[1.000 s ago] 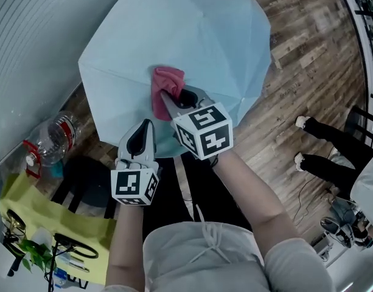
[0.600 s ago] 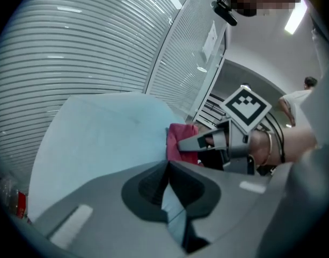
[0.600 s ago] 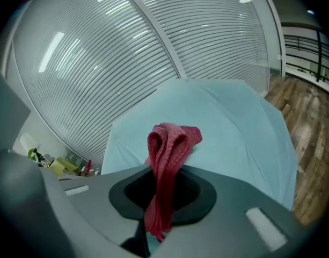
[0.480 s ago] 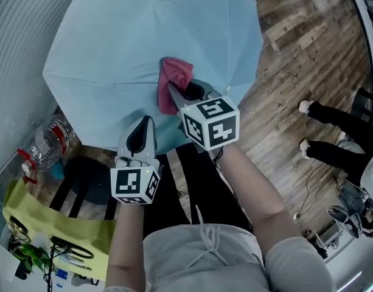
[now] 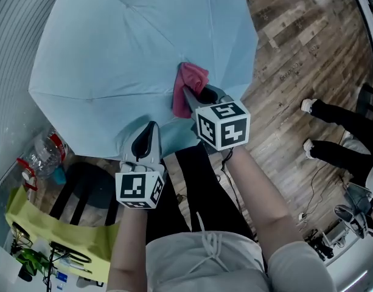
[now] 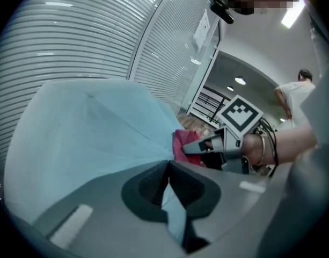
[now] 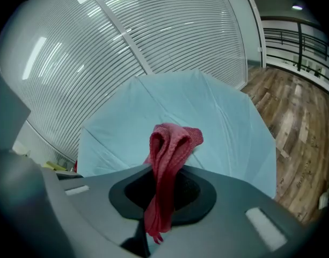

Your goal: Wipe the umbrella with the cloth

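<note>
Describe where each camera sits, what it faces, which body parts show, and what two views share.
Head view: on the head, facing down at the umbrella; both forearms, left gripper, right gripper show.
Left gripper view: along jaws shut on the umbrella; the right forearm shows.
Right gripper view: along jaws shut on the cloth; no body shows.
Shared: umbrella, cloth.

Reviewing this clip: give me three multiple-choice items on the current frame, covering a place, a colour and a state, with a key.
1. Where is the cloth?
A. on the wooden floor
B. at the umbrella canopy
C. on the yellow bag

2. What colour is the umbrella?
A. light blue
B. black
C. yellow

3. What is the left gripper doing?
A. open and empty
B. shut on the umbrella's edge
C. shut on the cloth

Key:
1. B, the right gripper holds the cloth at the canopy.
2. A, its panels are light blue in every view.
3. B, blue fabric sits pinched between its jaws.
</note>
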### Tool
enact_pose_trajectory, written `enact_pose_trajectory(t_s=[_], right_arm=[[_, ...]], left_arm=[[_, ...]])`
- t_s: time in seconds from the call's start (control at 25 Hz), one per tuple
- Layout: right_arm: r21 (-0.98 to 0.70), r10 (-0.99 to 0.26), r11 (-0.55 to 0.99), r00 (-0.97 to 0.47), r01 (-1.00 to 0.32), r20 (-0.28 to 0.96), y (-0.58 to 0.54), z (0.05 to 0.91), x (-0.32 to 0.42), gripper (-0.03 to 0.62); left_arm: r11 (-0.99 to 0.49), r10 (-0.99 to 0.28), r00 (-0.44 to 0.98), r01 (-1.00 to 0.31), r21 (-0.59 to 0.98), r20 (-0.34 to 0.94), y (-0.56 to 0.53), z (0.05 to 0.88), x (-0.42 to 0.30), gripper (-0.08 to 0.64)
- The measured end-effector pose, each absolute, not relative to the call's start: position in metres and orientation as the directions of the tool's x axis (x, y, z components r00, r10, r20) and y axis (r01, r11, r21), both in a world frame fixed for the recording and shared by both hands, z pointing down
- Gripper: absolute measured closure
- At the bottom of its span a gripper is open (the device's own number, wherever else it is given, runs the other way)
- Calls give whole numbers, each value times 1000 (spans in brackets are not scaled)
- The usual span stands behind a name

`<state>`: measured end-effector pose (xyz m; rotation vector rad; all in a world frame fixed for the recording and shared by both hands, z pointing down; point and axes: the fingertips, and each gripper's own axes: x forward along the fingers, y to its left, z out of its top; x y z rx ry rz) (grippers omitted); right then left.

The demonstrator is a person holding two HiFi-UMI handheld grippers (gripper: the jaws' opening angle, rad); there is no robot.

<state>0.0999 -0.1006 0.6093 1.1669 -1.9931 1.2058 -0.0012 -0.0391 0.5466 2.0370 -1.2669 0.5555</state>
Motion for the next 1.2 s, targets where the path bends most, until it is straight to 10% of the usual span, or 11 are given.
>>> enact_pose_trajectory(t_s=[0.72, 1.2], right_arm=[[-322, -325, 204, -374, -924, 869, -74, 639, 175, 537], [-307, -478, 352, -452, -884, 753, -94, 464, 116, 537]], left_arm=[[-299, -607, 445, -896, 330, 658, -41, 557, 50, 552], [-189, -773, 322, -939, 286, 547, -83, 417, -6, 552]])
